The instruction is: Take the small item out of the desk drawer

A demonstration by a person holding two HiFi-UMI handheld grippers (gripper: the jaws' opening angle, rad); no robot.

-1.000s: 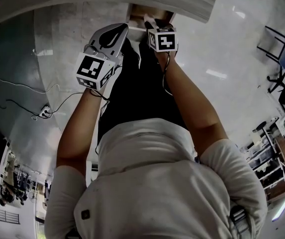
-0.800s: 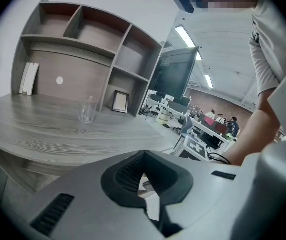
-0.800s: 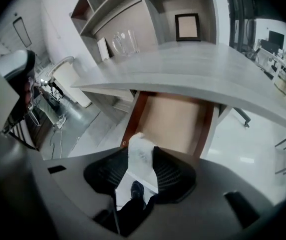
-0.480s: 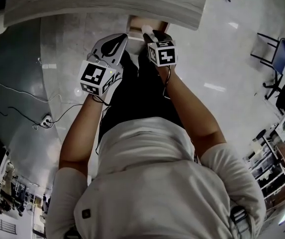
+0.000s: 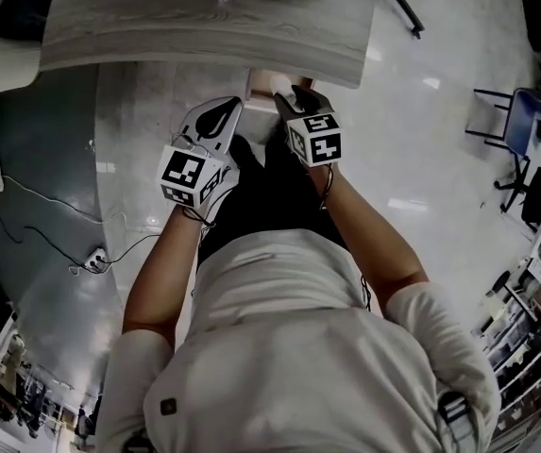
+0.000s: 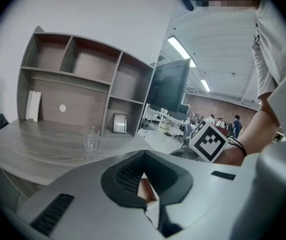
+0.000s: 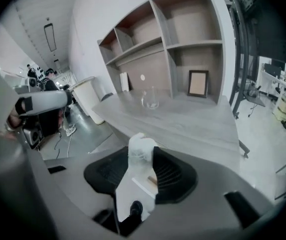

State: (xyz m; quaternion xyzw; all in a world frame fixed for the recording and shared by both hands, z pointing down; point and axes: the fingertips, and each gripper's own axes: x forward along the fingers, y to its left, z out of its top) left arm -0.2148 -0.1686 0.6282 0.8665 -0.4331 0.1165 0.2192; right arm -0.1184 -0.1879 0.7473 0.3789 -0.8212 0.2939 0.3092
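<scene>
- Risen since a moment ago, the left tool (image 5: 235,105) and right tool (image 5: 292,94) now look over the worktop (image 5: 204,36).
- Drawer (image 5: 266,81): open under the worktop's edge.
- Left tool: tips pressed together, empty.
- Right tool: pinching the small white item (image 7: 140,151), just above the drawer.

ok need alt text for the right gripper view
The right gripper holds a small white item between its fingers. Beyond it, a grey wooden desk carries a clear glass, and a shelf unit behind holds a picture frame.
</scene>
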